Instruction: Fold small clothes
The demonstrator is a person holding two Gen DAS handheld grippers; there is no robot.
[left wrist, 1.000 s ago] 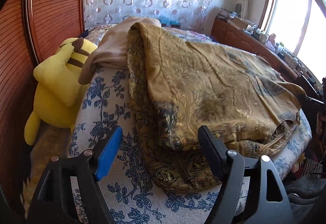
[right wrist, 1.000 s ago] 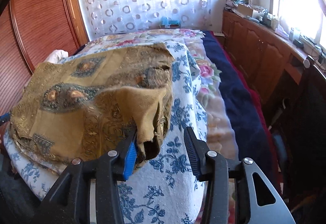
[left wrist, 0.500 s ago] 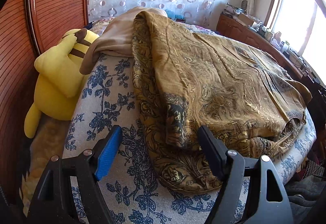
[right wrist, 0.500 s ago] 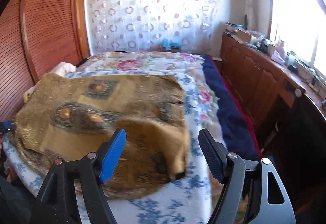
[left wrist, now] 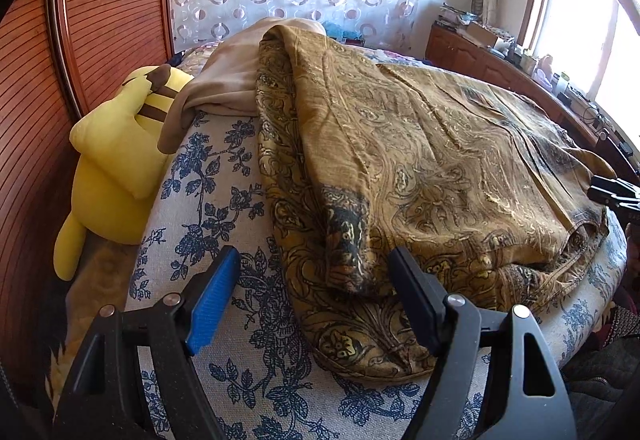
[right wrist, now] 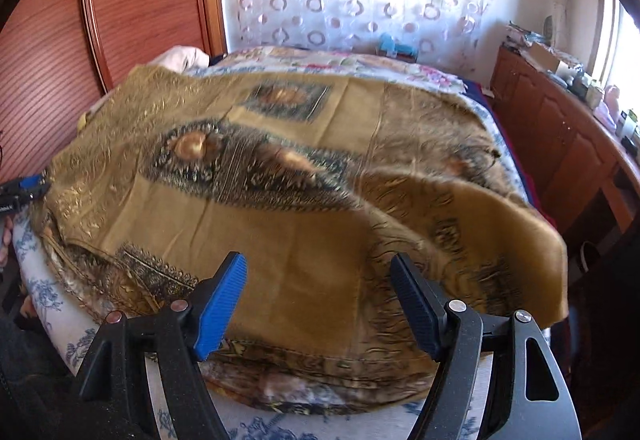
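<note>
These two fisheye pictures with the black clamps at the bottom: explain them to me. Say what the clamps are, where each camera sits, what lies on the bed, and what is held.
No machine here: a person holds a two-finger tool in each hand, and a camera on each looks forward along its fingers. One picture comes from the left tool, the other from the right tool.

On the blue-flowered bed cover lies a gold patterned garment, partly folded. Beside it lie a beige cloth and a yellow plush toy, against a wooden wall.

Nothing is held. Both tools are open; the right one's jaws have just been opening, and the gold cloth lies beyond them, ungripped.
</note>
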